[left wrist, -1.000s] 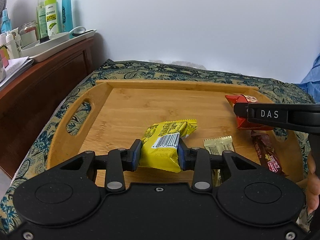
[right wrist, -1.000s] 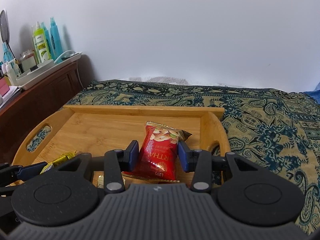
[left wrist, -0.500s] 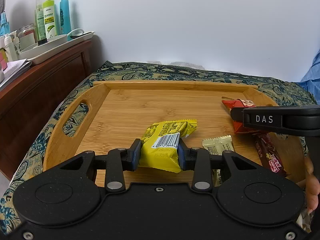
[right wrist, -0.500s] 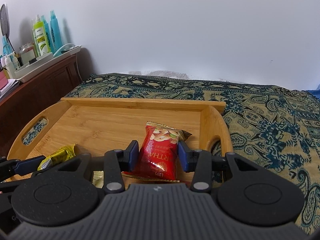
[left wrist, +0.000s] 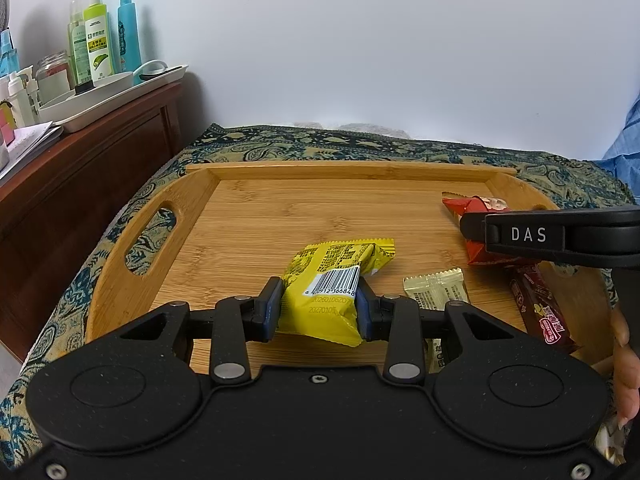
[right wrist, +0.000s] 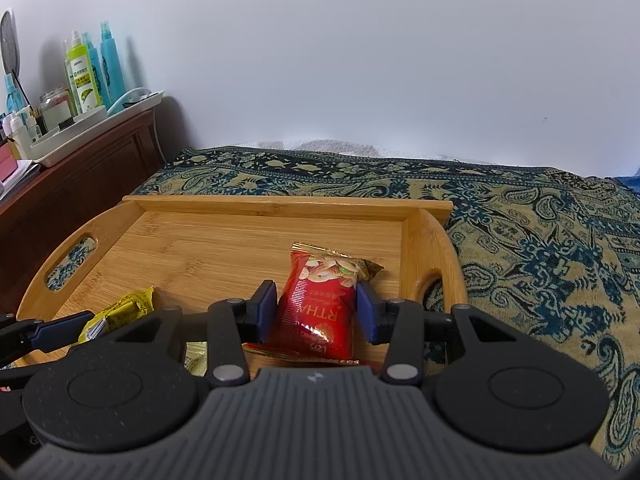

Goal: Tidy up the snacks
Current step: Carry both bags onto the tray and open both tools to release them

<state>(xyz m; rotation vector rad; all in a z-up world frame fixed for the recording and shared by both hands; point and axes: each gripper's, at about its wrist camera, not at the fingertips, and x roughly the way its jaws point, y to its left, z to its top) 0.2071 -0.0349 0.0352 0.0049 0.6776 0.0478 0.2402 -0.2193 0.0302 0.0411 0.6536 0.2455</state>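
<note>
Left tool (left wrist: 316,308) clamped on a crinkly yellow snack packet (left wrist: 332,284), barcode side up, over the bamboo tray (left wrist: 248,216). Right tool (right wrist: 316,312) clamped on a glossy red foil nut packet (right wrist: 320,304), "RTHA" legible, near the tray's right handle. A pale candy wrapper (left wrist: 436,286) and dark red bar (left wrist: 540,304) lie on the tray floor; "DAS" is printed on the right tool's finger.

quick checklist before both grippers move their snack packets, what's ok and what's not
1. Left gripper shut on the yellow snack packet: ok.
2. Right gripper shut on the red snack packet: ok.
3. Both packets lifted off the bamboo tray: cannot tell.
4. Pale candy wrapper and dark red bar lying apart from the held yellow packet: ok.
5. Bare tray floor available at the far left for setting down: ok.
6. Grippers apart from each other: ok.
</note>
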